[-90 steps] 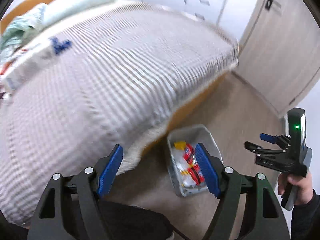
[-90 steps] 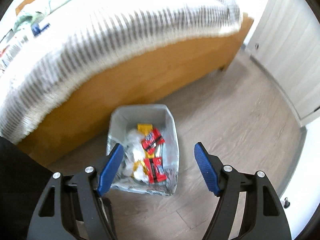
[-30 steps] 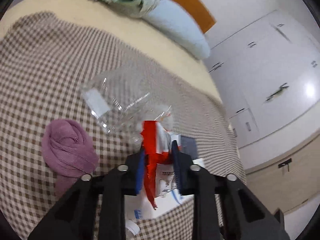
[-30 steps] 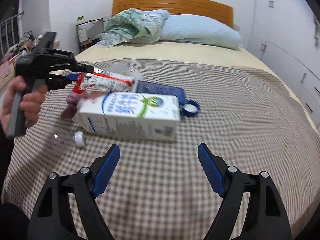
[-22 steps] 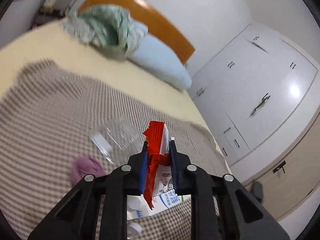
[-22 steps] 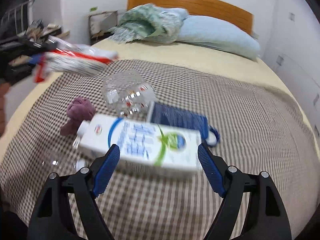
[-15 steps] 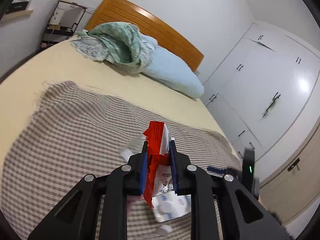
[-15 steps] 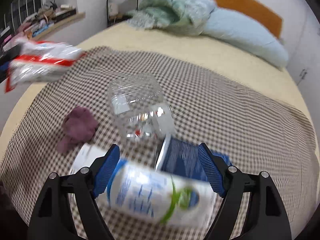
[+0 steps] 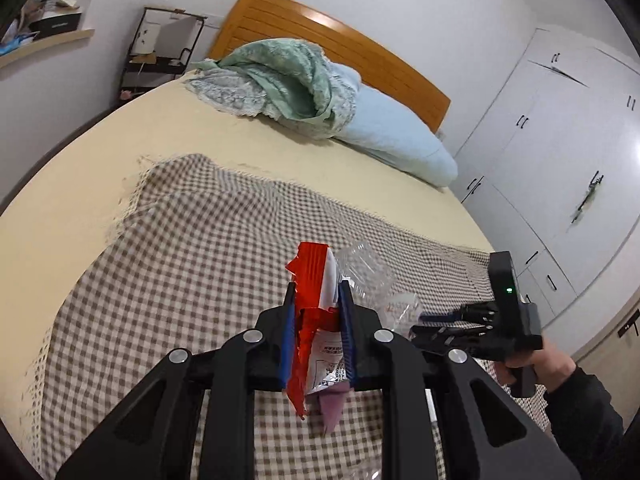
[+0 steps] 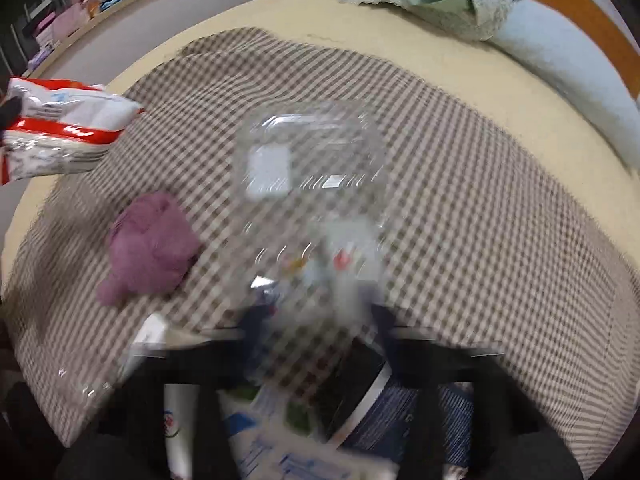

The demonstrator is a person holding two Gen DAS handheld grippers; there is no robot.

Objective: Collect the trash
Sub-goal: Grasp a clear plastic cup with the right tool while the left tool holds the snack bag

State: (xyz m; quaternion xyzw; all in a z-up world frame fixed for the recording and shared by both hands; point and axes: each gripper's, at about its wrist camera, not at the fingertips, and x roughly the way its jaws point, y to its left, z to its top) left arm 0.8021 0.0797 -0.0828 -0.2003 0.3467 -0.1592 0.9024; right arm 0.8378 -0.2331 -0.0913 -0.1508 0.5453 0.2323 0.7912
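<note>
The left tool (image 9: 316, 286) is clamped narrowly on a crumpled red-and-white plastic snack wrapper (image 9: 314, 268), which sticks out above and below the blue pads and hangs clear of the bed. The grip looks secure. The thing to do well now, I judge, is to keep that squeeze steady and carry the wrapper off without snagging it on the other litter.

The right tool (image 9: 422, 322), held in a hand (image 9: 548, 364) with a dark sleeve, reaches towards a clear, crushed plastic clamshell container (image 10: 312, 152). Its jaws have just been closing and now stand shut. Blur hides whether an edge of the container is caught between them. Thin, springy plastic slips easily, so a bite on a rim or fold would probably serve best, checked before lifting.

Near the container, on a brown-and-cream checked blanket (image 9: 180, 260), lie a purple bundle of cloth (image 10: 150, 244) and a white milk carton with blue and green print (image 10: 280, 440), the carton close under the right tool. The blanket covers the near part of a bed with a pale yellow sheet (image 9: 80, 184), soft and yielding under anything pressed on it. At its head are a light blue pillow (image 9: 392, 140), a rumpled green quilt (image 9: 288, 76) and an orange wooden headboard (image 9: 320, 28). White wardrobe doors (image 9: 560, 140) line the right wall. No bin is in view.
</note>
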